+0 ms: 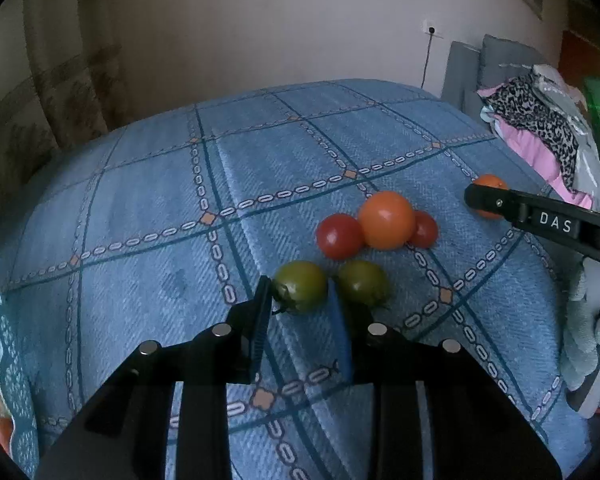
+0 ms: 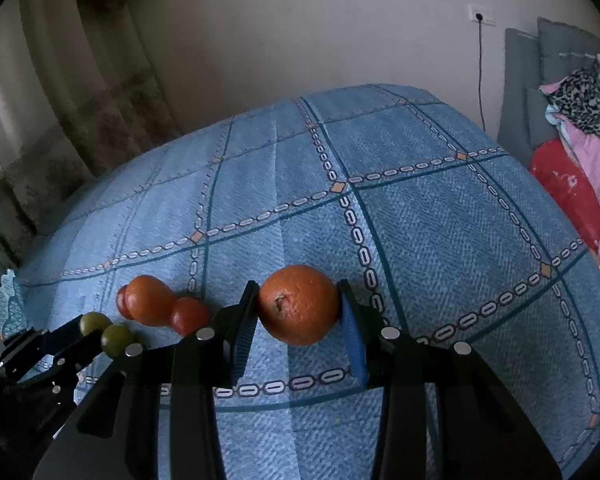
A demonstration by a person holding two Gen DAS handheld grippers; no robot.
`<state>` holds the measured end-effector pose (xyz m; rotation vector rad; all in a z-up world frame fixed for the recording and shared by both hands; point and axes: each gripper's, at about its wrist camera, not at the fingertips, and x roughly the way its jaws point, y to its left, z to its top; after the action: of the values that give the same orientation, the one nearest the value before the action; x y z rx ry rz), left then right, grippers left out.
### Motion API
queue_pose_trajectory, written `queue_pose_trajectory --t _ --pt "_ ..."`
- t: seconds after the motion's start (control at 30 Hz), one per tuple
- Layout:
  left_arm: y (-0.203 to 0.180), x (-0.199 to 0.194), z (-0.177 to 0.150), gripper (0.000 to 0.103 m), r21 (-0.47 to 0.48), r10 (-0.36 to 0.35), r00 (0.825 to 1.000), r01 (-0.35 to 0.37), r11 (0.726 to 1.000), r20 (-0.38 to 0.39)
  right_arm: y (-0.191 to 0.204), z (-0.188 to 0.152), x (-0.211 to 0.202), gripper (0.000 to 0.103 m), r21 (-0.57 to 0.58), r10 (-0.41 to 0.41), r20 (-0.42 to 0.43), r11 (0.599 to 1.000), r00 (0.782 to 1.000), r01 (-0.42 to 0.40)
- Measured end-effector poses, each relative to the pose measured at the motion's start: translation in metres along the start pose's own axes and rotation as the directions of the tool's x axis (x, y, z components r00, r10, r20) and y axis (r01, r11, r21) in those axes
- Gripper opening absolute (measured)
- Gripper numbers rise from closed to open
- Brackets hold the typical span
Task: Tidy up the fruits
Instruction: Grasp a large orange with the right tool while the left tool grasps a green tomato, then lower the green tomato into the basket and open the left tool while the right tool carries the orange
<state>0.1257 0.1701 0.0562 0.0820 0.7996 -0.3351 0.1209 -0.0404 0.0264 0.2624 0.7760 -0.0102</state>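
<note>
The left gripper [image 1: 300, 296] has its jaws set around a green tomato [image 1: 300, 286] on the blue checked bedspread [image 1: 140, 208]; the left pad touches the fruit, but contact on the other side cannot be made out, so whether they are clenched cannot be told. That tomato's stem end points left, toward the left pad, so its axis lies crosswise between the jaws. A second green tomato [image 1: 363, 282] sits just beside it, outside the right finger, its near side partly hidden by that finger.

Behind them lies a row of three touching fruits: a red tomato [image 1: 339, 236], a larger orange tomato [image 1: 387, 220] and another red tomato [image 1: 424, 229] half hidden behind the orange one.

The right gripper [image 2: 298, 316] has its jaws grasping an orange [image 2: 299, 304], both pads pressed against its sides, low over the bedspread well to the right of the tomatoes. Its stem scar faces the camera, slightly left. From the left wrist view the orange is mostly covered by the right gripper's finger. Folded clothes [image 1: 540, 128] are piled at the right edge, cut off by the frame.
</note>
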Motion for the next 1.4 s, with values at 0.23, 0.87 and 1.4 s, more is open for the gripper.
queue_pose_trajectory --t 0.23,0.87,1.4 --pt "0.014 -0.026 -0.002 0.029 -0.076 0.033 0.998 -0.029 0.997 0.049 0.007 0.0 -0.016 0.04 -0.023 0.076 0.059 0.997 0.995 -0.075" --pt "0.051 -0.09 -0.013 0.029 -0.234 0.23 0.962 -0.193 0.953 0.144 0.043 -0.014 -0.039 0.04 -0.136 0.106 0.117 0.987 0.988 -0.09" --pt "0.102 -0.11 -0.03 0.029 -0.378 0.386 0.915 -0.319 0.869 0.117 0.062 -0.023 -0.044 0.04 -0.217 0.073 0.139 0.975 0.988 -0.042"
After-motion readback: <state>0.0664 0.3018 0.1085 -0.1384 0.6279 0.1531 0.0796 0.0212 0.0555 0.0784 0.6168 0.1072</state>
